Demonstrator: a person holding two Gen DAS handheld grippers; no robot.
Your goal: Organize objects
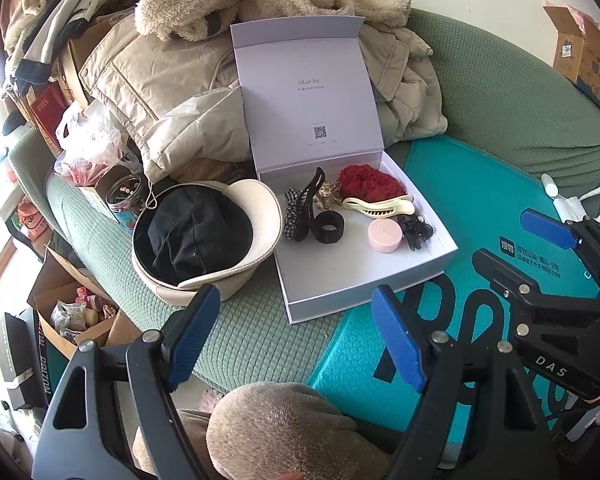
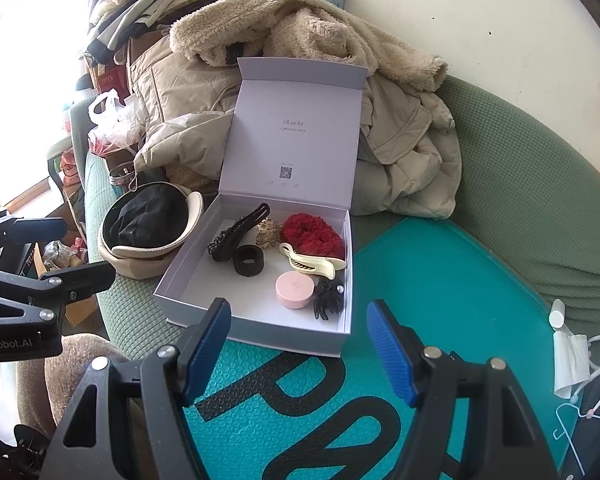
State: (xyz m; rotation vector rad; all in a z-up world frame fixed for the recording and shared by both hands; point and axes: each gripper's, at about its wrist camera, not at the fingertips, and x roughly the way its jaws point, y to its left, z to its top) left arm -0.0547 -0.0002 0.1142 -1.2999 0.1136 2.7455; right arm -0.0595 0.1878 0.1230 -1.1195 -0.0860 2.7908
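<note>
White card box [image 1: 364,276] ahead of both my tools holds light, small hair clips; its open lid [image 1: 308,92] looks flimsy. My left tool [image 1: 296,340] and right tool [image 2: 300,348] gape wide, empty; I'd pinch the lid's top edge gently.

- Green textured sofa [image 2: 540,208], its backrest curving along the right.
- Plain white wall [image 2: 480,20] behind the sofa.
- Teal embossed mat [image 2: 440,300] with large black lettering, laid on the seat.
- Heap of beige coats [image 1: 172,92] and a fleece garment [image 2: 300,28] piled at the sofa's far end.
- Bright daylight from a window [image 2: 16,80] at left.
- Open cardboard boxes [image 1: 80,320] on the floor beside the sofa.
</note>
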